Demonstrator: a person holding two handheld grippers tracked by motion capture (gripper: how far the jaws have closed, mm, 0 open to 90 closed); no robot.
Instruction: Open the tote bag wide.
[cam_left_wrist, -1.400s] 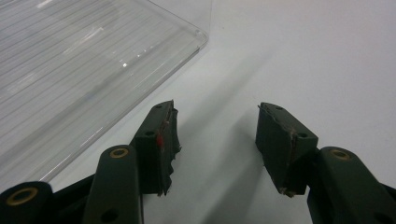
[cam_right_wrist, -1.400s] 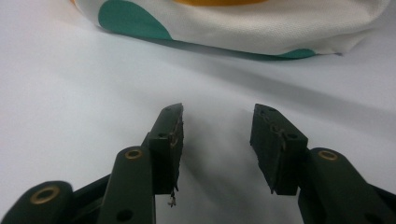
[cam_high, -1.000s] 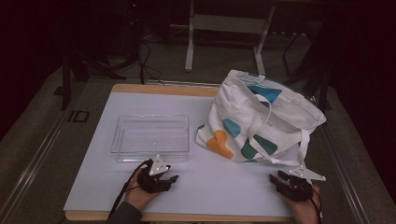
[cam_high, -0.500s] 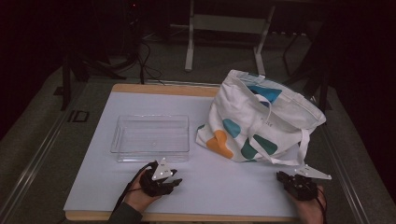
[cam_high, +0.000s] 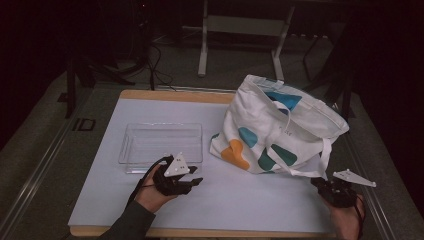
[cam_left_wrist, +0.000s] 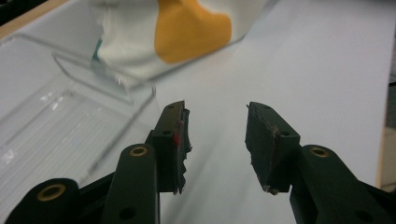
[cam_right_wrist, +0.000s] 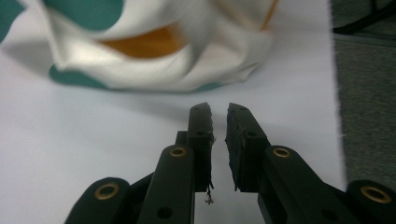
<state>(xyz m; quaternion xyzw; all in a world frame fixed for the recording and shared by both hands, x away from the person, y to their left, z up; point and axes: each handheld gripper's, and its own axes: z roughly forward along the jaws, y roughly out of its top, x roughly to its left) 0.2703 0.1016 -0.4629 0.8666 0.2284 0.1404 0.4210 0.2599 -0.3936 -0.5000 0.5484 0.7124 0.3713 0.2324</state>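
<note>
- Tote bag (cam_high: 280, 127) slumped at the table's (cam_high: 250, 200) far right, untouched; my work has barely begun.
- Clear tray (cam_high: 161, 144) at its nine o'clock, empty.
- Left gripper (cam_high: 192, 182), jaws moderately apart on nothing: bag at one o'clock.
- Right gripper (cam_high: 320, 184), jaws a narrow slit, nothing between: bag at eleven o'clock.
</note>
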